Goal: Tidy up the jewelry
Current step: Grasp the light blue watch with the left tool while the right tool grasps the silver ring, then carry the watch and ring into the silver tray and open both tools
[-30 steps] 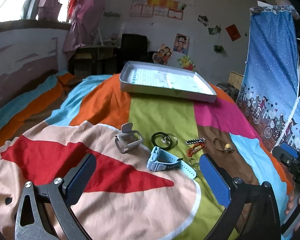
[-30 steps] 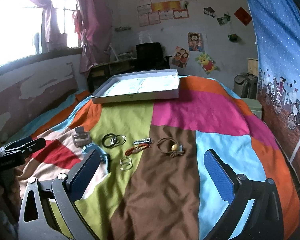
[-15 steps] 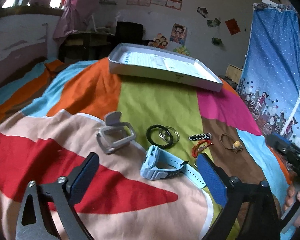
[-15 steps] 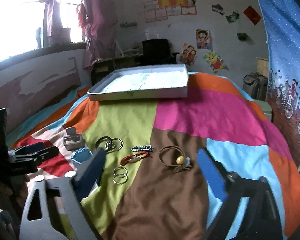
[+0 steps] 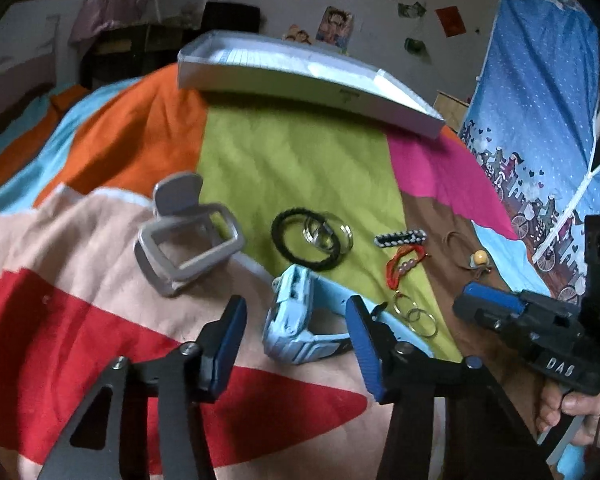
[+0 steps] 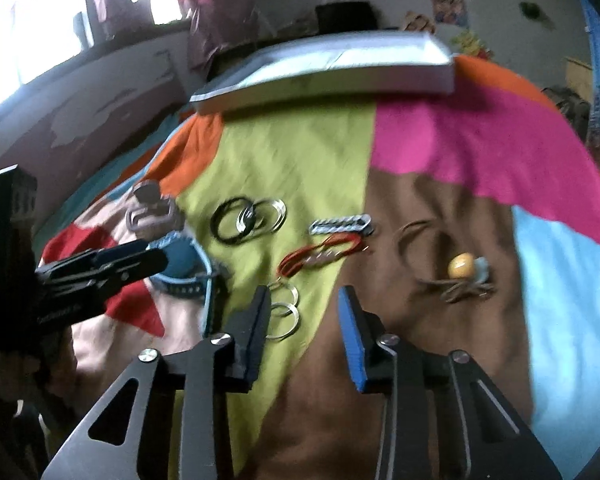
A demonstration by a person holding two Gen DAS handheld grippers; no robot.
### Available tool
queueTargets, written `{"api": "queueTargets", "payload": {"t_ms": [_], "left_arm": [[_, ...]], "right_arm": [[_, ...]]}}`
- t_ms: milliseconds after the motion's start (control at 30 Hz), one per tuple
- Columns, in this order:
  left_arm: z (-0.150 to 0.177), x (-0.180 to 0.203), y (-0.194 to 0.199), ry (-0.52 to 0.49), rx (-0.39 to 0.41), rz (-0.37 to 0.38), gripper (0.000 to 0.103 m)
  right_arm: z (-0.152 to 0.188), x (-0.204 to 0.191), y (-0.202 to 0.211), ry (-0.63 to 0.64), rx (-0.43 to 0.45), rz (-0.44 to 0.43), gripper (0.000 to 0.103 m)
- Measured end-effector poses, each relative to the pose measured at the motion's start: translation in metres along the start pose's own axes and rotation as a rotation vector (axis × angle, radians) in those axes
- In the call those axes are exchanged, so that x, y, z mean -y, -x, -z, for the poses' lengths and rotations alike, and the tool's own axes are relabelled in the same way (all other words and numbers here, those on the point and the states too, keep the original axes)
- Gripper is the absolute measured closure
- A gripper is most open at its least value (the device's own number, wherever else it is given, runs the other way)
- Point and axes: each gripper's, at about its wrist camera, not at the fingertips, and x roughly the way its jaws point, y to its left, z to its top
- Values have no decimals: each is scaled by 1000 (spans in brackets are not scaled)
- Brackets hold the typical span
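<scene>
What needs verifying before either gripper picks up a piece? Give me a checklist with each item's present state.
1. Left gripper lined up on the light blue watch: ok, the watch lies between its fingers, which have just been closing.
2. Fingers pressing the watch: not ok, gaps show on both sides.
3. Right gripper lined up on a piece: not ok. Its jaws have just been closing, nothing between them; the linked silver rings lie beside its left finger.
4. White tray ready to receive: ok, it sits at the far end of the bedspread, apparently unoccupied.
5. Grippers apart from each other: ok.
6. Right wrist view sharp enough: not ok, blurred.
</scene>
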Motion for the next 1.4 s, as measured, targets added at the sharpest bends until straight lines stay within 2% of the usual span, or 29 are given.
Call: {"api": "queueTargets", "payload": {"t_ms": [133,233,300,400,433,533,667,900,1033,1233,1400], "left_arm": [[0,-7,-8,29,-27,41,59],[0,-7,-10,29,-39,72,67],[1,-5,-10,20,-41,67,68],[0,-7,-10,26,-49,59,75],[0,-8,-10,33,-52,54,78],[1,-9,-7,43,-44,47,81],[4,-1,3,30,3,-18,85],[9,14,32,39,49,-16,85],[3,18,45,96,53,4,85],[-27,26,57,126,74,11,85],[-76,31,55,125,112,-6,85]], "right_arm": [[2,-6,-18,17,-62,-9,77],[2,-7,-32,18,-110,-6,78],[3,-7,-41,12,-148,-6,85],[6,-8,-49,-3,-176,-17,90],[7,-9,-50,-6,-184,-18,93],[11,-11,-51,-22,-189,-27,99],[19,-10,-36,-28,-131,-10,99],[18,-8,5,-54,-15,7,100],[11,-6,31,-51,49,3,100],[-11,1,64,-58,110,-1,100],[-49,12,82,-20,145,18,100]]}}
